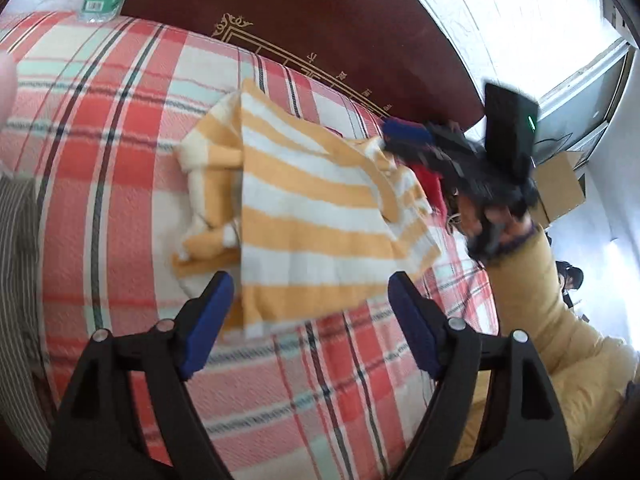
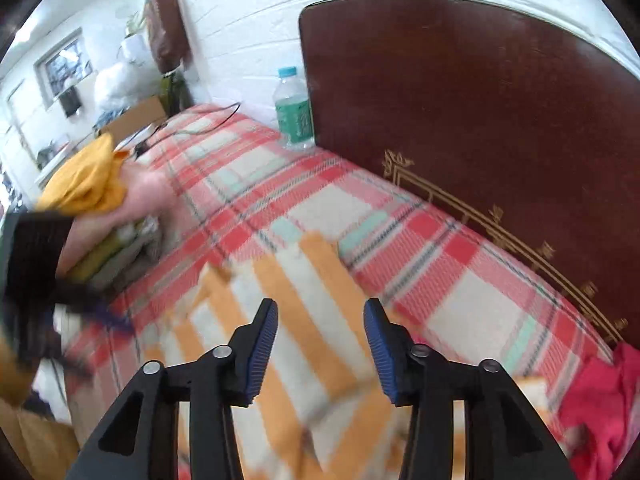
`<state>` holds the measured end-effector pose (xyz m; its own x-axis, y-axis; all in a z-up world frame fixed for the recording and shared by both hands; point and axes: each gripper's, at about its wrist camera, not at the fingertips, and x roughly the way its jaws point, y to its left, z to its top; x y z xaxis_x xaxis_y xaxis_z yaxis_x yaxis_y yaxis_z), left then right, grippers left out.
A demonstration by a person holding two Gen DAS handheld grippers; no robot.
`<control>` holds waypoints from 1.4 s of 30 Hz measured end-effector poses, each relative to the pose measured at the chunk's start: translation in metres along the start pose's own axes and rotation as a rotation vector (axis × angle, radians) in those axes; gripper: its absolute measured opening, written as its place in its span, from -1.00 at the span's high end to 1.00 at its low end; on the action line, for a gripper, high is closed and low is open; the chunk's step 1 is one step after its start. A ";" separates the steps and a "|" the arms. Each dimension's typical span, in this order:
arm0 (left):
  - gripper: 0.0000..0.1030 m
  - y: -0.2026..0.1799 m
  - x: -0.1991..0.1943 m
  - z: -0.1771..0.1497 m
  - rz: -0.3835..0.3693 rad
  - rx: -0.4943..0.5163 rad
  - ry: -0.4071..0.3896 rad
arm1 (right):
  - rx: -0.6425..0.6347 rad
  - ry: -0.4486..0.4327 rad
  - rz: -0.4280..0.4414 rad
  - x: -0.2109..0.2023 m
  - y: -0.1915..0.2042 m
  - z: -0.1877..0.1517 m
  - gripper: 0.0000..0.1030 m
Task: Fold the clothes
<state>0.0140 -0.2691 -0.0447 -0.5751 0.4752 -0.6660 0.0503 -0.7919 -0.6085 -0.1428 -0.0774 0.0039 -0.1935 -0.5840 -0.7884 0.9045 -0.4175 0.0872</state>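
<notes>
A yellow-and-white striped garment (image 1: 312, 208) lies partly folded on the plaid bed cover (image 1: 120, 140). My left gripper (image 1: 312, 312) hovers open at the garment's near edge, with nothing pinched between its blue pads. My right gripper (image 2: 322, 340) is also open, poised just above the striped garment (image 2: 304, 300), its pads clear of the cloth. In the left wrist view the right gripper (image 1: 396, 140) appears blurred at the garment's far right corner, held by a hand in a tan sleeve (image 1: 540, 300). A red garment (image 2: 600, 408) lies beside the striped one.
A dark wooden headboard (image 2: 480, 120) runs along the far side of the bed. A water bottle (image 2: 294, 116) stands at its end. A stack of folded clothes (image 2: 108, 208) sits on the bed's left part. A cardboard box (image 1: 560, 188) stands beyond the bed.
</notes>
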 end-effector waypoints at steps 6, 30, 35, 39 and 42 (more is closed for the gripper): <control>-0.55 -0.004 0.040 0.028 0.043 0.002 0.032 | -0.038 0.117 -0.073 -0.006 0.001 -0.060 -0.22; 0.09 0.006 0.030 -0.021 0.003 0.003 0.129 | 0.211 0.059 -0.211 0.014 -0.076 -0.021 0.10; -0.28 0.002 0.027 -0.026 -0.050 0.011 0.093 | 0.411 -0.125 -0.140 -0.077 -0.083 -0.093 -0.46; -0.27 0.003 0.041 -0.022 -0.014 -0.007 0.102 | 0.567 -0.082 -0.092 -0.093 -0.077 -0.157 -0.46; -0.05 0.002 0.044 -0.020 -0.014 -0.020 0.086 | 0.607 -0.029 -0.082 -0.083 -0.064 -0.186 -0.42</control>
<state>0.0050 -0.2427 -0.0839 -0.5035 0.5182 -0.6914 0.0593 -0.7776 -0.6260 -0.1142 0.1268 -0.0497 -0.2714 -0.5484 -0.7910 0.5101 -0.7789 0.3649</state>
